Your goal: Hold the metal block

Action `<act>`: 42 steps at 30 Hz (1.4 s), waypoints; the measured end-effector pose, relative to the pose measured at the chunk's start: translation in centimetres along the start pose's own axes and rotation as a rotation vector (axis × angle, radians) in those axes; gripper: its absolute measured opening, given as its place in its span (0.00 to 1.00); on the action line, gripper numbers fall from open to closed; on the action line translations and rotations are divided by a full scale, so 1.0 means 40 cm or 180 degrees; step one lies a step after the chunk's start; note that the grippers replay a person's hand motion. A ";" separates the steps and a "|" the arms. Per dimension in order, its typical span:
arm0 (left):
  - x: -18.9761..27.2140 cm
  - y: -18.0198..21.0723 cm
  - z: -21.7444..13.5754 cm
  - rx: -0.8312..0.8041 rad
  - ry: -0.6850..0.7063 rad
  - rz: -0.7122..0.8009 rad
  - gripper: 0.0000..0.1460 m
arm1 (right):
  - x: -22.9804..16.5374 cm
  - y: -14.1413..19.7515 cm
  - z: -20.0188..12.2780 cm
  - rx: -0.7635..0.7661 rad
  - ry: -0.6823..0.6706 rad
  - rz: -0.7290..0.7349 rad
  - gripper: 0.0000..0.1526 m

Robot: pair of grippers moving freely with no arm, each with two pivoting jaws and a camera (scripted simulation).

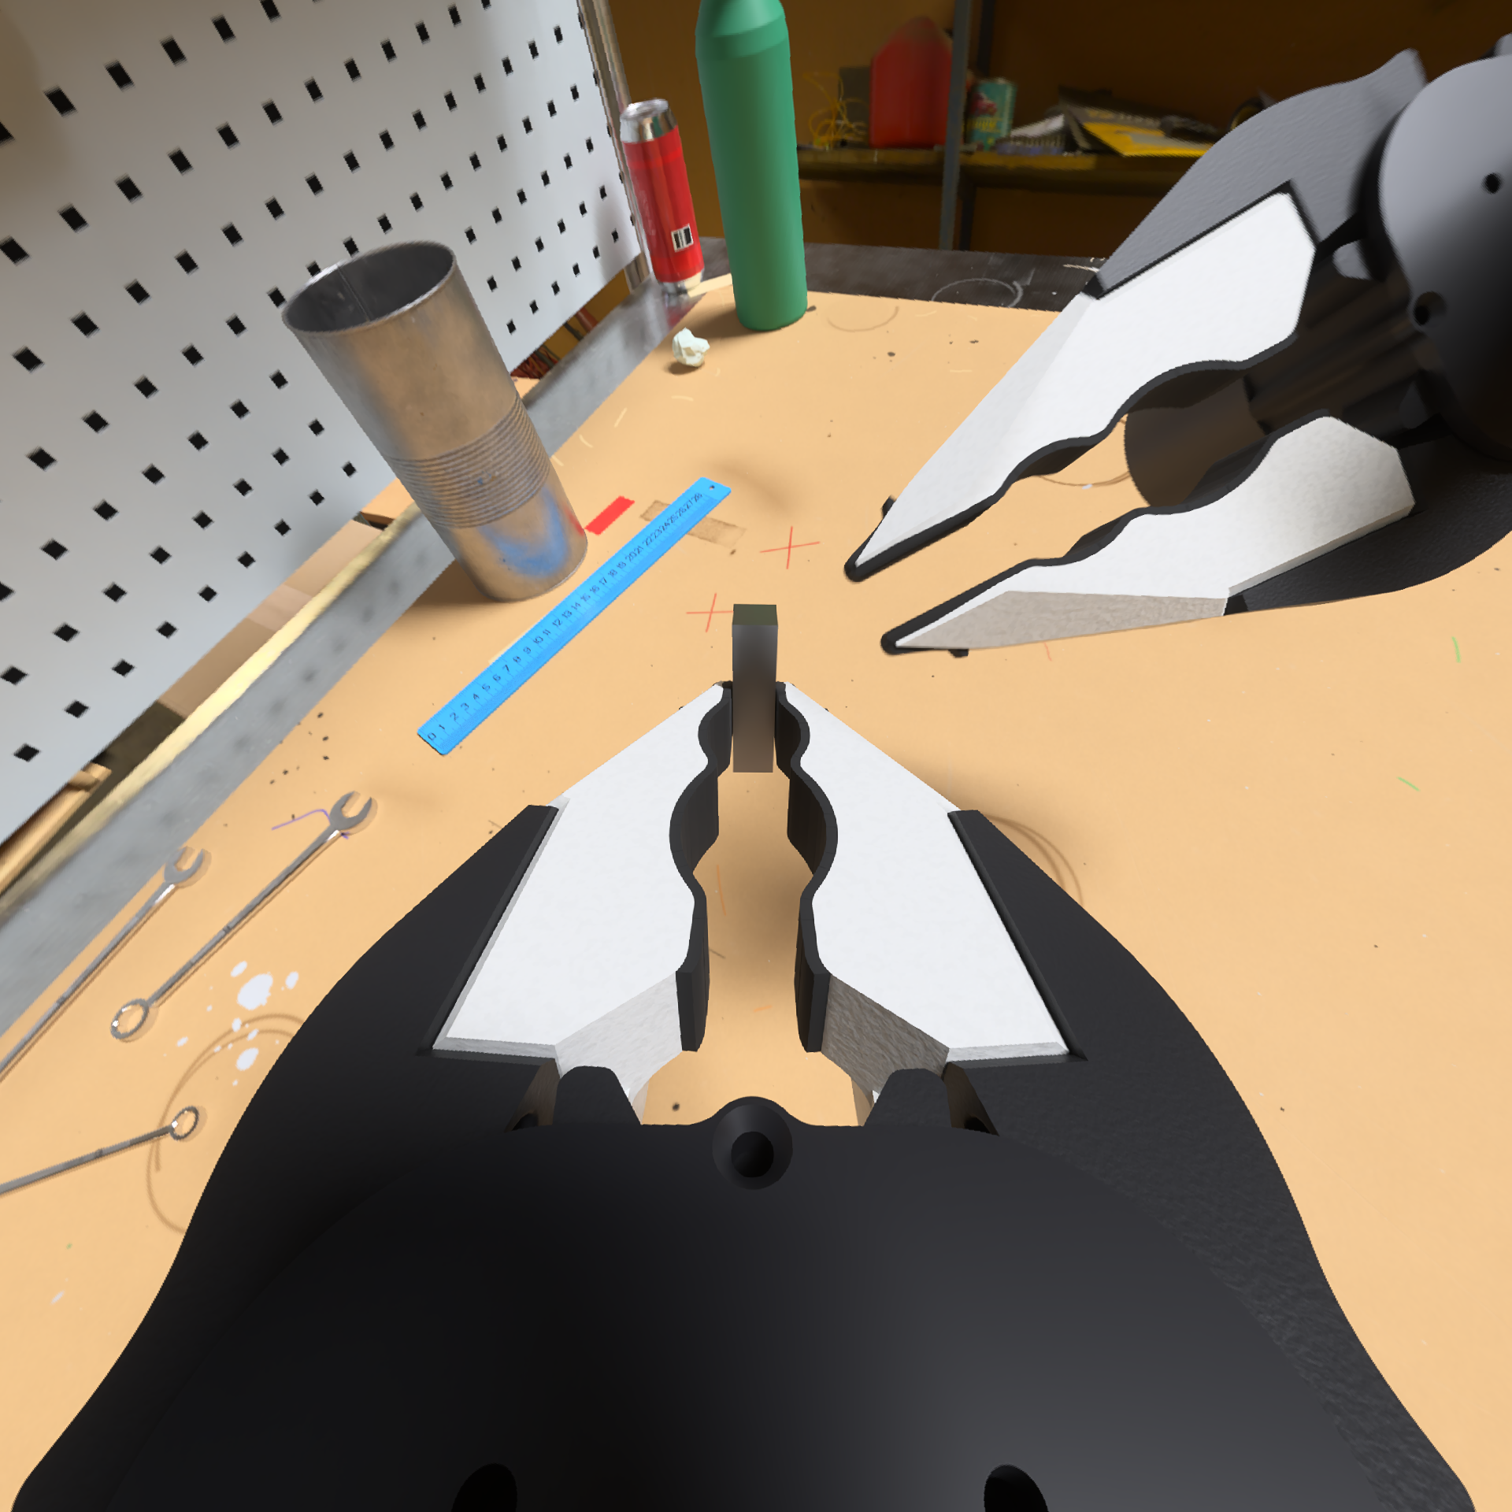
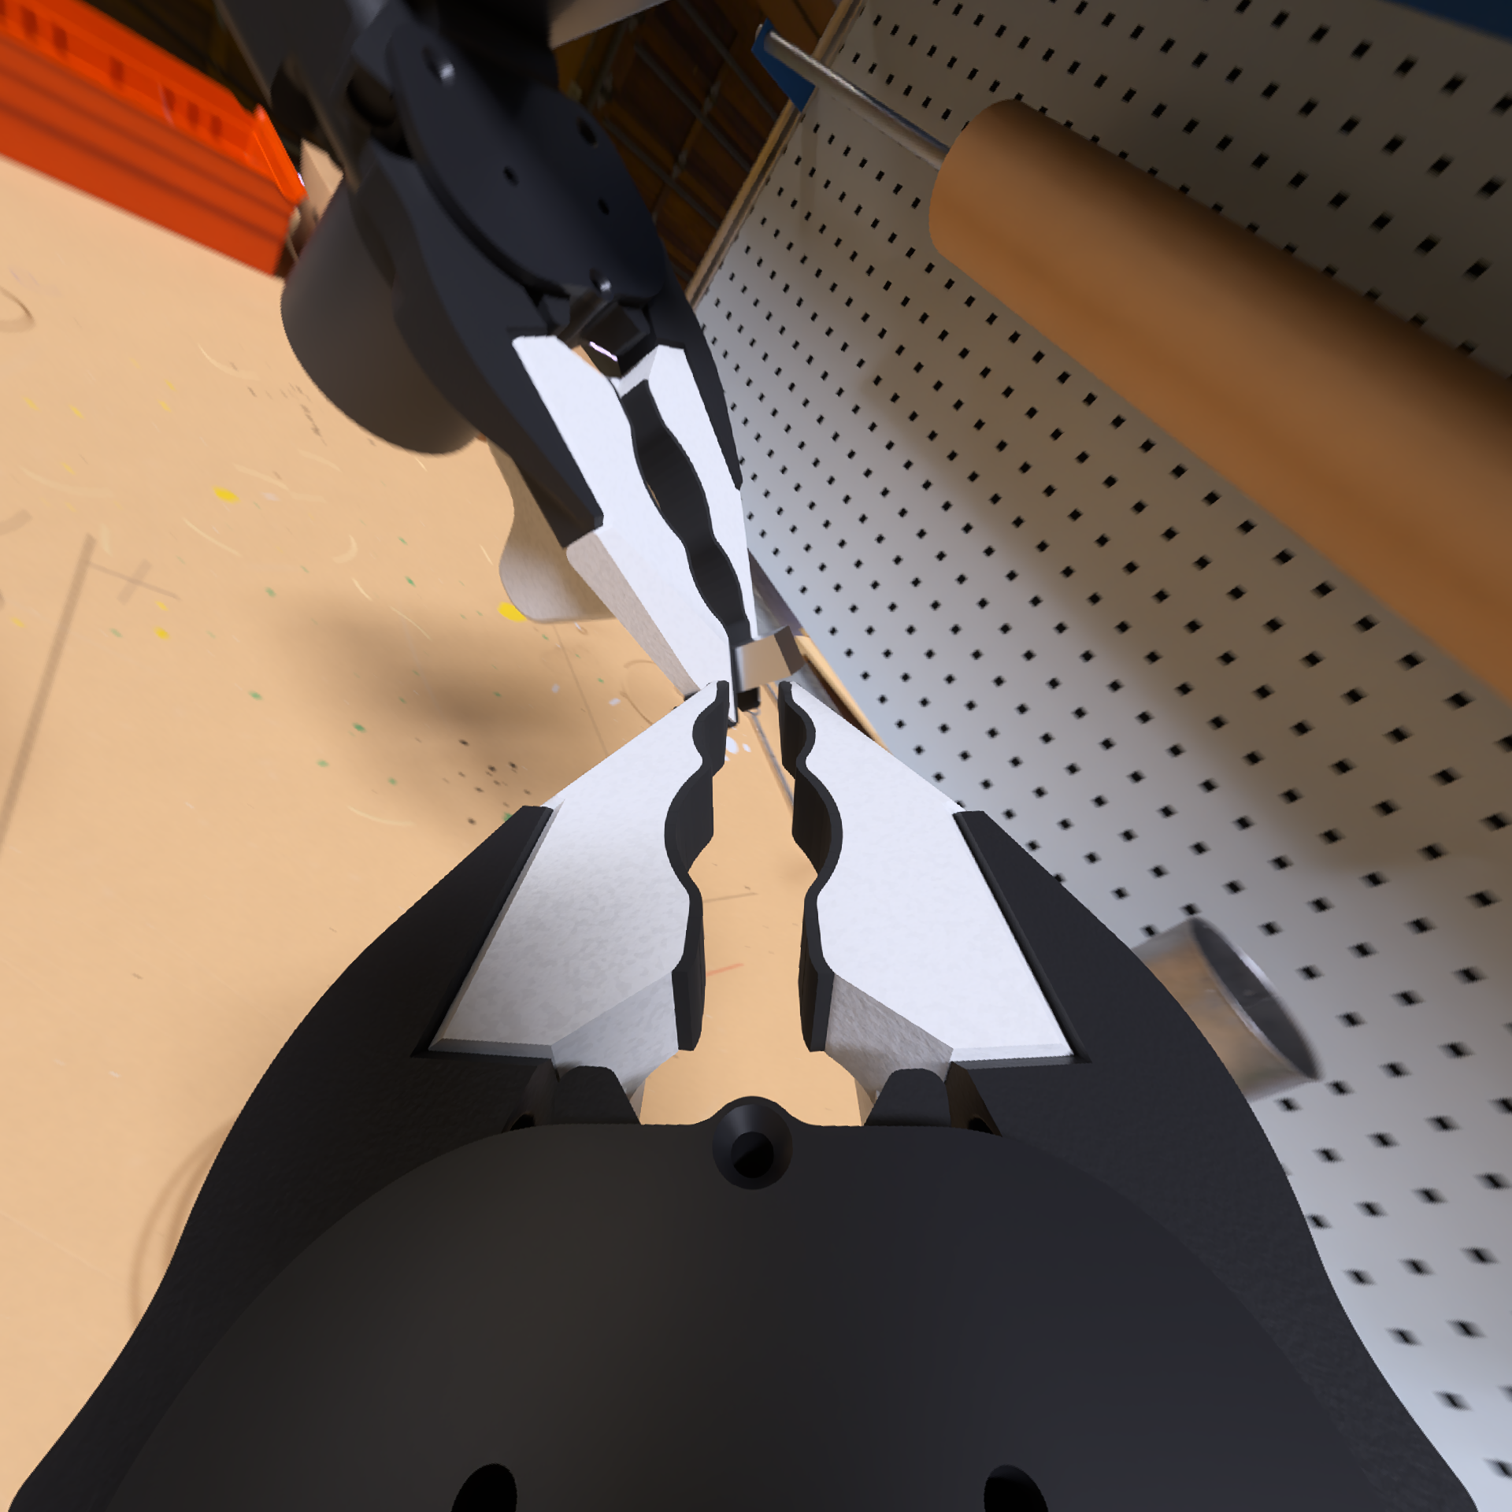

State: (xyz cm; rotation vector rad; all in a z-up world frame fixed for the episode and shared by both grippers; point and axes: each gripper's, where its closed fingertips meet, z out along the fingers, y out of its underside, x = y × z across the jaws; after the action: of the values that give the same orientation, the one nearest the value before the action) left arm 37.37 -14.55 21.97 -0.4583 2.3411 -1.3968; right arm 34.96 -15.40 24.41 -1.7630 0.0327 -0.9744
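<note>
Gripping the small grey rectangular metal block [image 1: 753,687] upright, the left gripper [image 1: 753,695] is clamping it; at two o'clock, the right gripper [image 1: 867,605] is hovering with jaws narrowly parted

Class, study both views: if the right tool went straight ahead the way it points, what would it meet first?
Most likely the metal block held at the tips of the left tool. It sits just beyond the right tool, whose fingers stand open; depth is hard to judge, so contact may be slightly off-centre.

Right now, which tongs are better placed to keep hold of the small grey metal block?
Left. The left tongs are shut on the small grey metal block, pinched at their tips. The right tongs are open and empty, tips just short of it.
</note>
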 end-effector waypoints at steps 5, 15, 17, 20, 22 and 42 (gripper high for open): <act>-0.004 0.013 -0.005 -0.0124 0.0074 -0.0095 0.06 | 0.010 0.007 -0.016 -0.0173 0.0166 -0.0624 0.05; 0.008 0.031 -0.002 -0.0242 0.0311 -0.0304 0.06 | -0.024 0.038 -0.001 -0.0445 0.0257 -0.1675 0.09; 0.010 0.033 -0.003 -0.0247 0.0386 -0.0369 0.06 | -0.026 0.034 0.002 -0.0431 0.0309 -0.1819 0.10; 0.015 0.033 -0.007 -0.0231 0.0511 -0.0473 0.06 | -0.029 0.037 0.006 -0.0460 0.0343 -0.1958 0.11; 0.018 0.031 -0.010 -0.0206 0.0591 -0.0543 0.06 | -0.027 0.039 0.007 -0.0453 0.0359 -0.1968 0.11; 0.035 0.019 -0.018 -0.0112 0.0818 -0.0702 0.06 | -0.014 0.021 0.004 -0.0265 0.0330 -0.1569 0.00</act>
State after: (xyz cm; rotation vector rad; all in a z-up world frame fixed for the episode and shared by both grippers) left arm 35.75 -14.30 21.40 -0.5939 2.5876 -1.5994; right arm 35.02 -15.37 23.39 -1.8339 -0.3129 -1.4340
